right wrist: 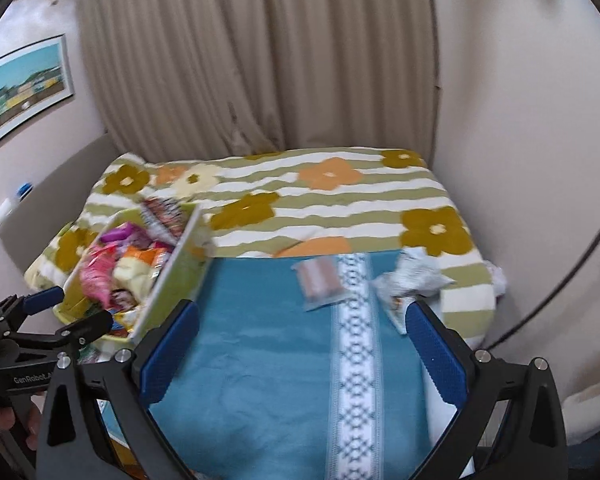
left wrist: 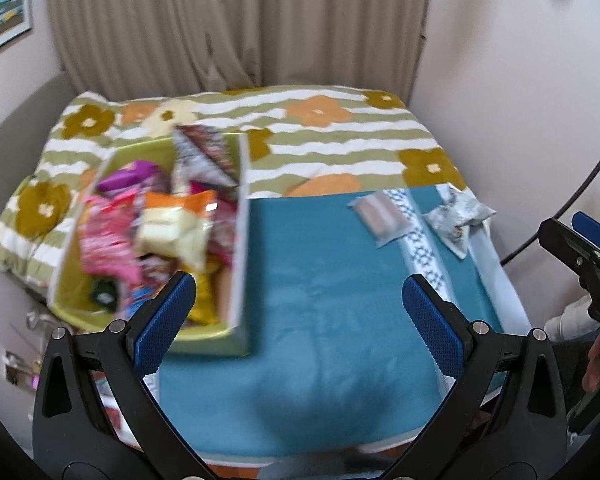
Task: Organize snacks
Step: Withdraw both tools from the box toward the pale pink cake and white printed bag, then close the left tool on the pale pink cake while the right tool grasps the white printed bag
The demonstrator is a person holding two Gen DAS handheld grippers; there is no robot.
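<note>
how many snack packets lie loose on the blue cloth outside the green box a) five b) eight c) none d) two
d: only the flat pinkish packet and the crumpled white packet lie on the blue cloth; the other snacks are in the green box.

Both grippers are built of black plastic arms fixed with silver round-headed screws. The left gripper (left wrist: 299, 292) is fitted with blue, finely dotted pads (left wrist: 164, 320) on its fingers, and the same pads are seen on the right gripper (right wrist: 302, 322). White lettering "GenRobot" is printed on the left gripper's side.
</note>
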